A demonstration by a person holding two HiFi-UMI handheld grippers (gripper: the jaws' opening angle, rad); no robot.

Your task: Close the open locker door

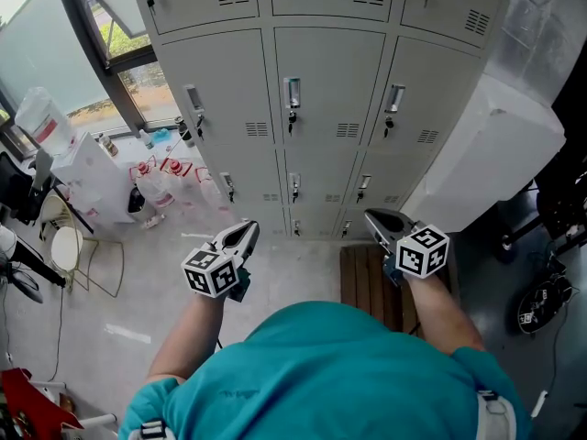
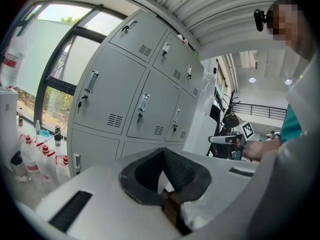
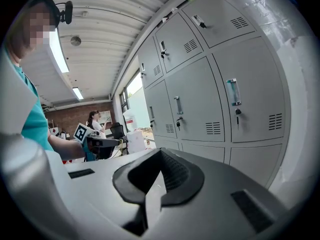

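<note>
Indoors, on a pale grey concrete floor (image 1: 156, 282), scuffed and bare in the middle. Straight ahead, a bank of grey metal lockers (image 1: 321, 108), three columns across and several rows high, each door with a handle, a keyed lock and a small vent. Ribbed metal ceiling (image 2: 210, 9) overhead, and a tall window (image 1: 119, 35) to the left of the bank.

Left side crowded: clear bottles (image 1: 160, 177) with red caps on the floor by the window, a white carton (image 1: 87, 177) with a big jug (image 1: 41, 117) on top, and a round stool (image 1: 64, 246) on a wire frame. Right side hemmed in by a large white slab (image 1: 495, 154) leaning close beside the last column, with dark gear (image 1: 559, 209) and cables past it. Wooden slats (image 1: 362, 278) flat on the floor at the foot of the bank. Open floor only in the strip between the body and the locker fronts.

Left tool (image 1: 246, 236) clenched, pads together, nothing between them. Right tool (image 1: 371, 216) likewise clenched and empty. Both held out ahead of the chest, well apart from each other, pointing toward the lower rows, short of the metal and touching nothing.

Locker doors (image 1: 316, 85) in view all lying flush with the front; impossible to tell from here which one is open.
</note>
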